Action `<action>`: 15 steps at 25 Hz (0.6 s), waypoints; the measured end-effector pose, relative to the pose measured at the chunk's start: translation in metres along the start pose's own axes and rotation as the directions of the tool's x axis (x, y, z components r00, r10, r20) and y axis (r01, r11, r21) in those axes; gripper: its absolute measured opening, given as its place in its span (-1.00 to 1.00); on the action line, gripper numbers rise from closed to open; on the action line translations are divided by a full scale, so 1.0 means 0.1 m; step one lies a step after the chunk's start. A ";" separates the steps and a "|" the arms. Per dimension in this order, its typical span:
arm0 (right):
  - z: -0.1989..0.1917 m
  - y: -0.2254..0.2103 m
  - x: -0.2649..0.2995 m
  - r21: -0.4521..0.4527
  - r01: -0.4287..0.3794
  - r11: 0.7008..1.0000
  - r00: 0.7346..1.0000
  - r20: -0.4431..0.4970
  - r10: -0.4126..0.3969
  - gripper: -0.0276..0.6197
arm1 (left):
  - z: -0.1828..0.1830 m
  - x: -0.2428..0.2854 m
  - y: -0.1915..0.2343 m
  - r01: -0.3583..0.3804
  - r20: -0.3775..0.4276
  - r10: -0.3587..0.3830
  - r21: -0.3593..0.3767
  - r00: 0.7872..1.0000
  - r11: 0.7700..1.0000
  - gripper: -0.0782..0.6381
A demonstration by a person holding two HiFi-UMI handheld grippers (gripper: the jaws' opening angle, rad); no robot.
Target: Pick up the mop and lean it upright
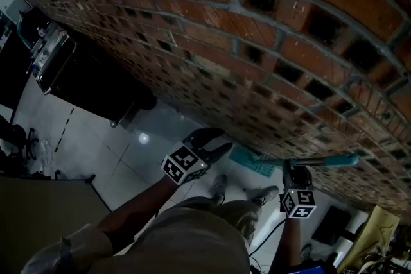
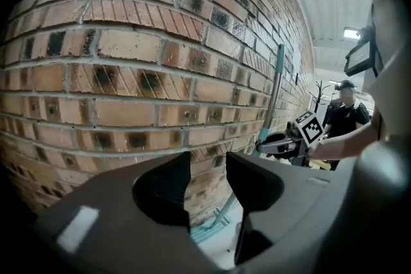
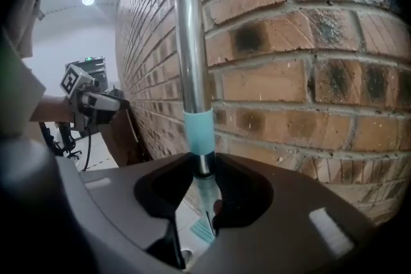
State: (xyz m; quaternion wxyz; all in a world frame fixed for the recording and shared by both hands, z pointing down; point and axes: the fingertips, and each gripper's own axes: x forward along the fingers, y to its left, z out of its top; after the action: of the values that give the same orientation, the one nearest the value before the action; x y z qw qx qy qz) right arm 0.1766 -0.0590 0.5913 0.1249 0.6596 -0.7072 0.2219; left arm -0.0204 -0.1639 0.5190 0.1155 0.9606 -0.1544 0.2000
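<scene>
The mop stands nearly upright against the brick wall (image 1: 257, 61). Its silver handle (image 3: 189, 42) with a teal band (image 3: 198, 131) runs up between the jaws of my right gripper (image 3: 202, 183), which is shut on it. In the head view the right gripper (image 1: 297, 171) holds the handle just below its teal end (image 1: 340, 160). The teal mop head (image 1: 253, 162) rests on the floor at the wall's foot. My left gripper (image 1: 215, 143) is open and holds nothing, left of the mop. In its own view the left gripper (image 2: 209, 170) faces the bricks, with the mop handle (image 2: 276, 86) off to the right.
A black cabinet (image 1: 96, 80) stands along the wall at the left. Cardboard (image 1: 379, 234) leans at the lower right. My shoes (image 1: 220, 186) are on the pale floor by the mop head. A person (image 2: 347, 112) stands in the background.
</scene>
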 end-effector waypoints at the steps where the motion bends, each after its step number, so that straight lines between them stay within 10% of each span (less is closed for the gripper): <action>1: -0.03 0.00 0.04 0.000 -0.004 1.000 1.000 -0.003 0.004 -0.56 | -0.02 0.01 0.00 -0.004 -0.004 0.004 -0.002 1.000 1.000 -0.24; 15: -0.53 -0.03 0.53 0.011 -0.023 1.000 0.996 -0.091 0.024 -0.56 | -0.23 0.33 0.05 -0.024 -0.058 0.026 0.030 0.998 0.999 -0.24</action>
State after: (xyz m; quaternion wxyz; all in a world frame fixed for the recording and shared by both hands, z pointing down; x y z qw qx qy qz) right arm 0.1687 -0.0799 0.6625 0.1511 0.6411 -0.7073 0.2568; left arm -0.0017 -0.1698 0.5543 0.1031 0.9541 -0.1600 0.2315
